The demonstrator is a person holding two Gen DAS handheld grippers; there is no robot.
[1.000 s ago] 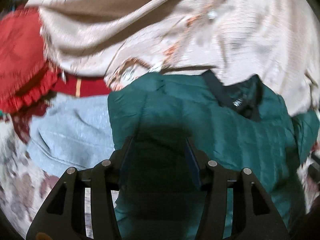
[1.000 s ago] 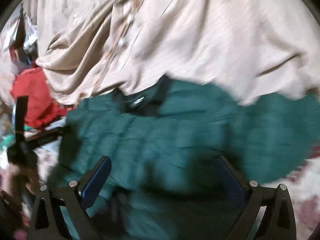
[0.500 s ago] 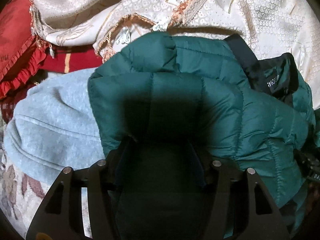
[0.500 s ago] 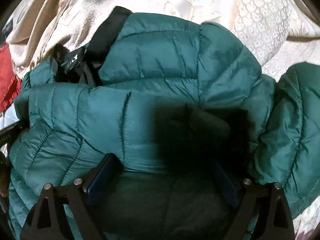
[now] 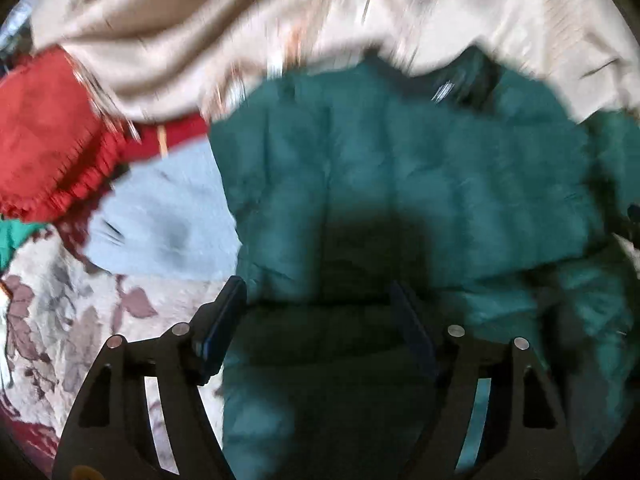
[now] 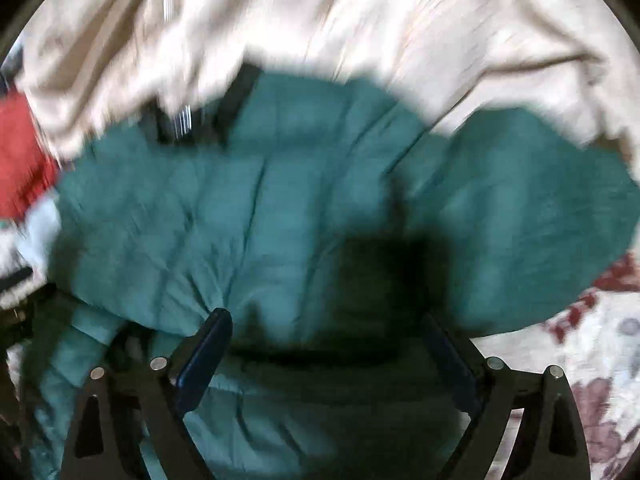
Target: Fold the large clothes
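Left gripper (image 5: 318, 300): jaws opening, fingers spread with the jacket's dark fold lying between them; the pads do not press on it.
Right gripper (image 6: 324, 332): fingers stand wide apart over the jacket, nothing pinched; fabric lies between them, loose.
Green puffer jacket (image 5: 400, 168): bunched on the patterned cover, filling the middle of both views; its black collar (image 6: 240, 92) lies at the far edge against the beige cloth.
Left edge: the jacket's side overlaps a light blue garment (image 5: 168, 216), with a red ruffled cloth (image 5: 52, 148) beyond it.
Far edge: beige cloth (image 5: 200, 28) runs across the whole top, touching the jacket.
Open room: bare floral bed cover (image 5: 60, 320) at the left gripper's outer side, and again at the lower right of the right wrist view.
Hard to make out: both views are smeared by motion; quilting seams, the collar label and the jacket's lower hem under the grippers cannot be read.
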